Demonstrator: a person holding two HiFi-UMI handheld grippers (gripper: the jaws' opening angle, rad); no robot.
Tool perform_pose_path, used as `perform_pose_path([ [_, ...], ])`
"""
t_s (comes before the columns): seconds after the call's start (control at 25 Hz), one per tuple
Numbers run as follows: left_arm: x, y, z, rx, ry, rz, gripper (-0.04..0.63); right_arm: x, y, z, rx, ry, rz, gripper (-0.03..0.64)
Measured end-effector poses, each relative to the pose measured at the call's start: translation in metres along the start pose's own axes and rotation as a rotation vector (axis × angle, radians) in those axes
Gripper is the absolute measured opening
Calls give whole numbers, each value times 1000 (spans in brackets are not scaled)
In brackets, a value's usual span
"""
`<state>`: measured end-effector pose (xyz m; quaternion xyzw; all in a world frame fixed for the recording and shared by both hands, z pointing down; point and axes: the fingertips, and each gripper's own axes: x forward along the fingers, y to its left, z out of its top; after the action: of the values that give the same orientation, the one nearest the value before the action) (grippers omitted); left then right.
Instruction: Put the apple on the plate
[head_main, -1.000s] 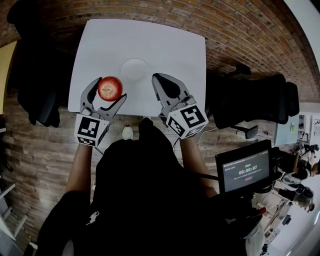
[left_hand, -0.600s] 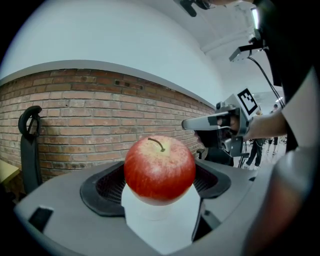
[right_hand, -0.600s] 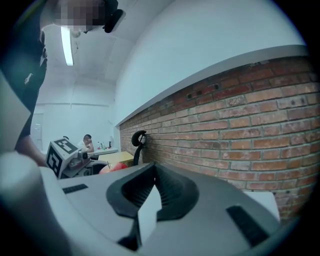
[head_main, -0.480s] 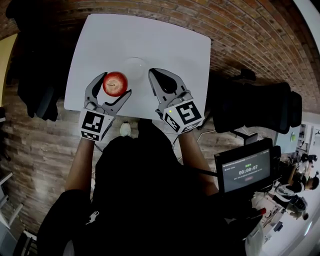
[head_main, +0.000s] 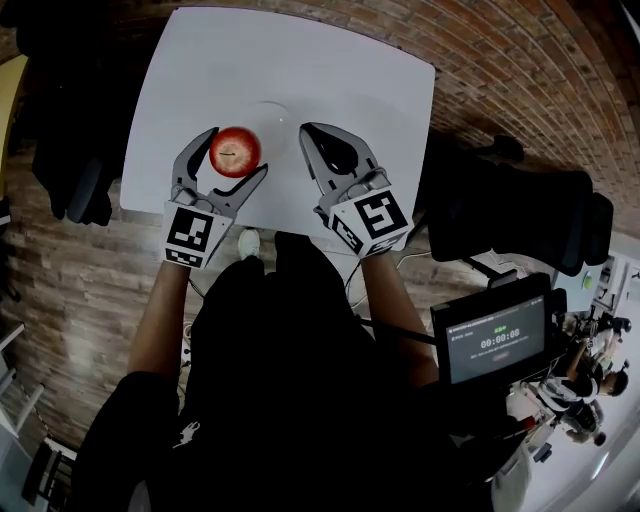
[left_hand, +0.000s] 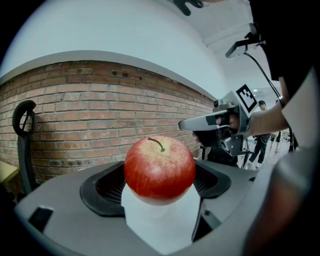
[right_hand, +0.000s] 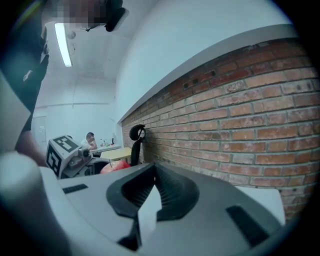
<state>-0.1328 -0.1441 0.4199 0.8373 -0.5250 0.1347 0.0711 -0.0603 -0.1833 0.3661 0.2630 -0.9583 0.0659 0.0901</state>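
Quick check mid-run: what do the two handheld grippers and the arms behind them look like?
Both the left gripper and right gripper have grey bodies with curved, tapering jaws lined in ribbed black pads. Each carries a white cube printed with black square markers at its rear. The person wears a black top; the forearms are unsleeved.

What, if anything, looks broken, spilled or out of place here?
Nothing stands out. The apple is whole, stem up, gripped in the left claw near the plate. The white table shows no spill, and the right claw is shut and empty.
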Motion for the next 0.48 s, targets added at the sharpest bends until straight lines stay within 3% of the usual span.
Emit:
perform_pose_path([
  [0.48,43,2,-36,31,73,-30,410,8,-24,-27,33,82,9,5],
])
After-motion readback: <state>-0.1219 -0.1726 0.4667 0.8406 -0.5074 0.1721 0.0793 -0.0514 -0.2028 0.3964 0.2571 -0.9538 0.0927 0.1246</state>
